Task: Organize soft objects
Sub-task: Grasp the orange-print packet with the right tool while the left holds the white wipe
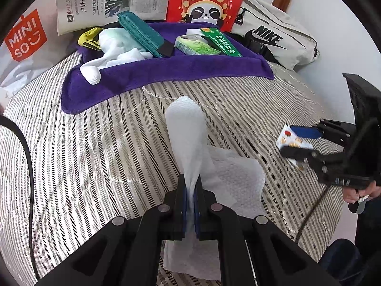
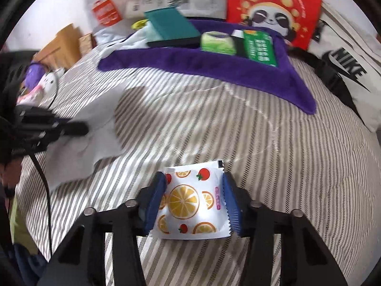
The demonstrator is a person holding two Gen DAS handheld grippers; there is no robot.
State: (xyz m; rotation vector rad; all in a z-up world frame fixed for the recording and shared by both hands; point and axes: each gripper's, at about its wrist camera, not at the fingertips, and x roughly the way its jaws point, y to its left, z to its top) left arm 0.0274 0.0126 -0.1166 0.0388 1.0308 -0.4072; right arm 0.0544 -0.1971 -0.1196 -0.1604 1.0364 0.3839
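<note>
Two hand-held grippers work over one striped bed [image 1: 100,157]. At its far end lies a purple towel [image 1: 166,74] carrying socks [image 1: 114,47], a teal cloth [image 1: 142,33] and green packs [image 1: 202,45].

Risks, by judgement:
- Tissue [image 1: 188,128]: only a thin twist sits between the pads, while the loose lower sheet rests on the bed. A quick lift could tear the paper or drag it out of the grip.
- Sachet [image 2: 190,200]: the blue pads [image 2: 156,200] bracket its two side edges. The film is slick and limp, so closing may buckle it upward or let it slide out.

Poses:
- Left hand-held gripper [image 1: 189,205]: pitched steeply down toward the bed, clenched on the tissue twist.
- Right hand-held gripper [image 2: 190,202]: also pitched steeply down, low over the bed near its front edge, jaws part-spread at the sachet's sides. Firm pad pressure cannot be confirmed; treat the sachet as not yet secured.
</note>
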